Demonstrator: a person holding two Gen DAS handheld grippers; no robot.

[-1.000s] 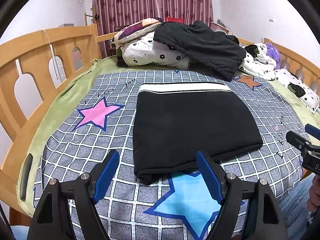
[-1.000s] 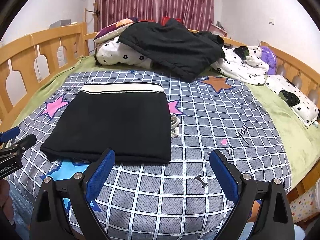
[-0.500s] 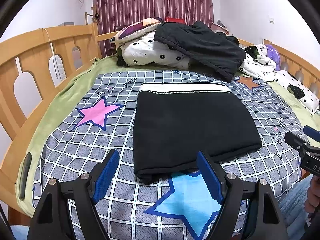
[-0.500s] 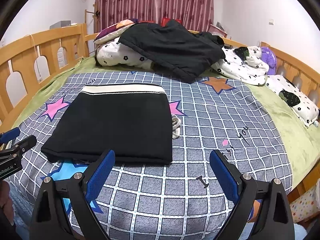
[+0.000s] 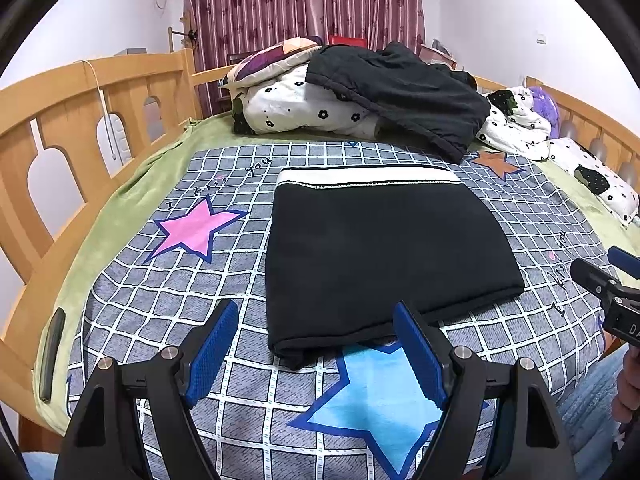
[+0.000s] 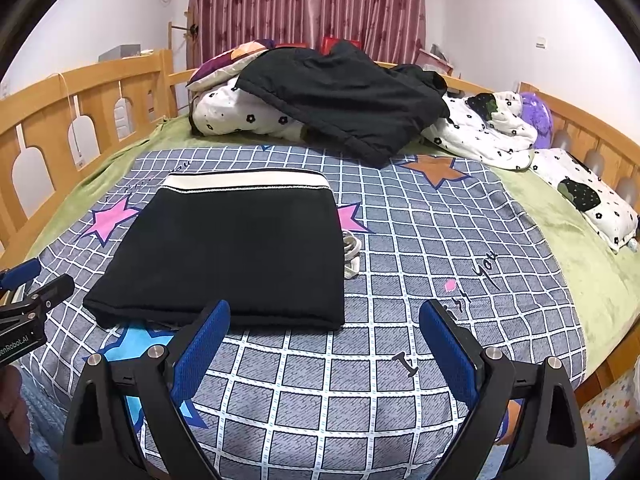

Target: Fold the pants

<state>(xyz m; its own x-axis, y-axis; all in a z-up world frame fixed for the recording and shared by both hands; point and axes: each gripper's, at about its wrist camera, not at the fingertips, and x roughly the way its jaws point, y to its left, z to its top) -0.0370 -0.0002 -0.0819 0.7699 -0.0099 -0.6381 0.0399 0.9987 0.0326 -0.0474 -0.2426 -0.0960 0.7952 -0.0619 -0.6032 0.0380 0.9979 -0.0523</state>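
The black pants [image 5: 380,248] lie folded into a flat rectangle on the checked bedspread [image 5: 224,280], white waistband [image 5: 368,178] at the far end. In the right wrist view the same pants [image 6: 228,256] sit left of centre, with a white drawstring [image 6: 352,254] poking out at their right edge. My left gripper [image 5: 316,334] hovers open just in front of the pants' near edge, nothing between its blue pads. My right gripper [image 6: 324,330] is open too, over bare bedspread by the pants' near right corner. Each gripper's tip shows at the edge of the other's view.
A black jacket [image 5: 400,88] is draped over rolled floral bedding [image 5: 296,108] at the head of the bed. Wooden rails [image 5: 72,120] run along both sides. A spotted pillow [image 6: 588,196] and purple plush [image 6: 536,116] lie on the right. A dark phone [image 5: 52,352] rests at the left edge.
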